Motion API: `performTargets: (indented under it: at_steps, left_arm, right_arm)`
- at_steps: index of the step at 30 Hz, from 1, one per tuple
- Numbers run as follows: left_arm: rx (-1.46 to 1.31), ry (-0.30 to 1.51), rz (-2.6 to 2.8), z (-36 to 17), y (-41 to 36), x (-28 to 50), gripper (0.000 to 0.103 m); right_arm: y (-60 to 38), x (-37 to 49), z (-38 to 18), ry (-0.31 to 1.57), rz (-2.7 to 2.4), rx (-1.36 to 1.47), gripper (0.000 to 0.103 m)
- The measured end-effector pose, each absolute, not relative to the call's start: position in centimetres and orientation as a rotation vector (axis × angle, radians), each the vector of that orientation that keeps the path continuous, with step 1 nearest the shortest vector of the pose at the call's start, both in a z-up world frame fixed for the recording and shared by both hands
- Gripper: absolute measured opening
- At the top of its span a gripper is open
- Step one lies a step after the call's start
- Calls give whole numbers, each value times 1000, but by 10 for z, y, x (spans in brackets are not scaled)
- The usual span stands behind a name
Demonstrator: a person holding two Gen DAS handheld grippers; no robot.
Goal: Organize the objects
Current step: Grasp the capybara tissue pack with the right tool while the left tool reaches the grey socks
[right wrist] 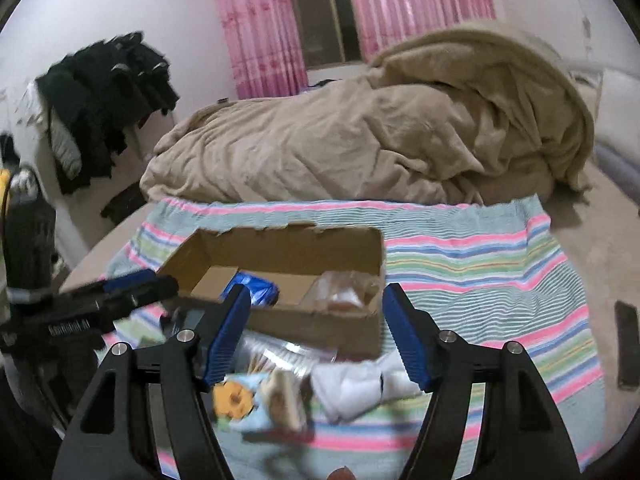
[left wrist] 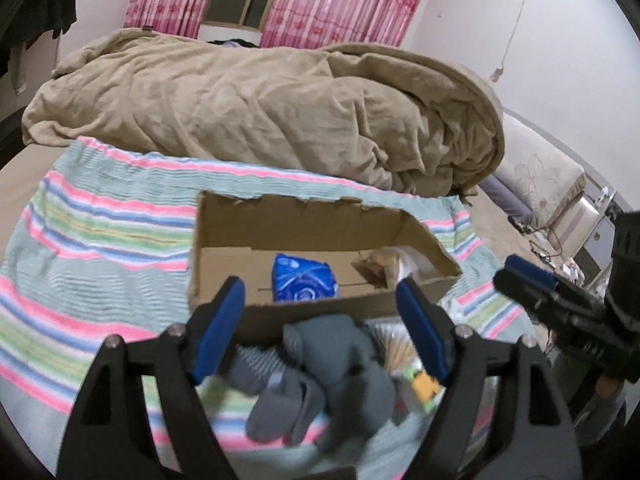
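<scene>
An open cardboard box (left wrist: 320, 216) lies on a striped cloth on the bed; it also shows in the right wrist view (right wrist: 280, 248). A blue packet (left wrist: 304, 280) and a clear bag (right wrist: 340, 292) lie inside it. My left gripper (left wrist: 322, 312) is open above a grey sock bundle (left wrist: 320, 372) in front of the box. My right gripper (right wrist: 316, 320) is open above a snack packet (right wrist: 248, 400) and a white cloth (right wrist: 360, 388). The right gripper shows in the left wrist view (left wrist: 532, 276), and the left gripper shows in the right wrist view (right wrist: 132, 284); both views are blurred.
A rumpled tan duvet (left wrist: 260, 100) fills the far half of the bed. The striped cloth (right wrist: 480, 264) covers the near half. A dark phone-like slab (right wrist: 626, 344) lies at the right. Black clothes (right wrist: 108, 92) hang at the left wall. Small packets (left wrist: 416, 376) lie beside the socks.
</scene>
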State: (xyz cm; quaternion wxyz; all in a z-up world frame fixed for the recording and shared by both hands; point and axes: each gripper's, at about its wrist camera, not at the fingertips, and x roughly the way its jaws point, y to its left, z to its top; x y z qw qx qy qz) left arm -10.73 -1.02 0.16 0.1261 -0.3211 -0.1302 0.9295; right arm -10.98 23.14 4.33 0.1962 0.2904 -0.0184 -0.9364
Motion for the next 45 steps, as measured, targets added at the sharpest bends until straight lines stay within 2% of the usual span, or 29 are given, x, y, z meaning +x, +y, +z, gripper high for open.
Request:
performTargets:
  at_steps: [3,13,33,40,45]
  left_arm:
    - [-909,-370,2730,9,-16,-89,79]
    - [-933,-345,2735,0,-16,-51,79]
    - [-1094,-277,2657,-45,9,-59,79]
    - [-1086,-279,2655,-48,13,-64,79]
    - [-978,-215,2695,-33,22,-58,79]
  right_arm:
    - [224,-96,40,6,-2612,823,72]
    - [216,-69,27,24,-2582,865,72]
    - [181,-74,-26,221,-2505,1019,72]
    - [177,-79,-36,235,-2480,1040,72]
    - [176,-77,-38,241,-2461,1039,67]
